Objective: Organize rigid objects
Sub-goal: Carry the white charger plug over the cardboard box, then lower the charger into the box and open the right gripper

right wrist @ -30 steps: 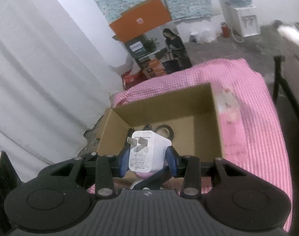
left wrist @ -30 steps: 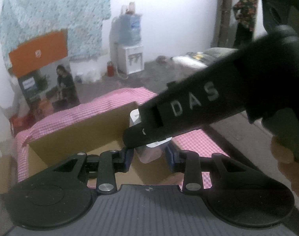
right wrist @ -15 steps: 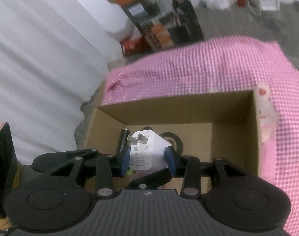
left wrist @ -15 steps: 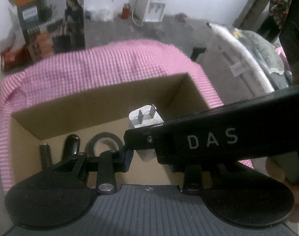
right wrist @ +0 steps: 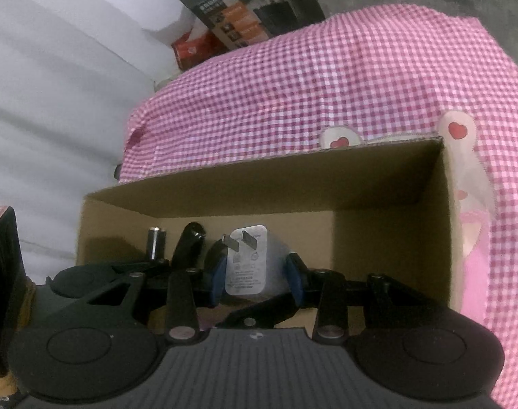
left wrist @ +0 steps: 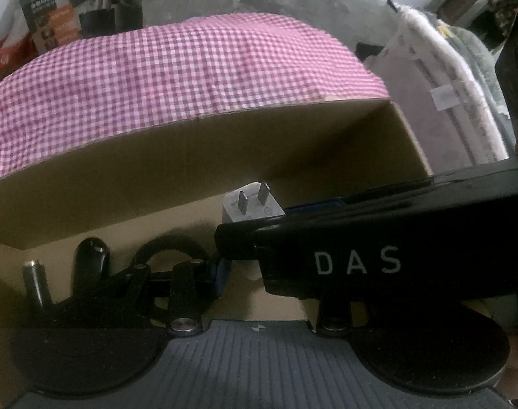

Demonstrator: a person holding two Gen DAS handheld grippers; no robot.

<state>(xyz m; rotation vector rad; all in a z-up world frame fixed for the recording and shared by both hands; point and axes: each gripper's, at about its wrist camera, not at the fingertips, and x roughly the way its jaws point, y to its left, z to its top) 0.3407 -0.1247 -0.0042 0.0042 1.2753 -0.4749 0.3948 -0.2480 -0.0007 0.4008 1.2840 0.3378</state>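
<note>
Pinching a white charger plug [right wrist: 248, 260] between blue pads [right wrist: 219, 281], the right gripper [right wrist: 257, 277] hanging over the open cardboard box [right wrist: 293, 184] at lower centre of the right wrist view, prongs pointing up and away. Lying on the box floor to the plug's left: a black rounded piece [right wrist: 190, 242], a small metal cylinder [right wrist: 155, 243], and a black ring [left wrist: 168, 245]. Sitting on pink checked cloth [right wrist: 327, 78], the box. Crossing the right half of the left wrist view, the right gripper's black finger, hiding most of the left gripper [left wrist: 269, 272]; cannot tell whether its jaws are spread or pressing on anything.
</note>
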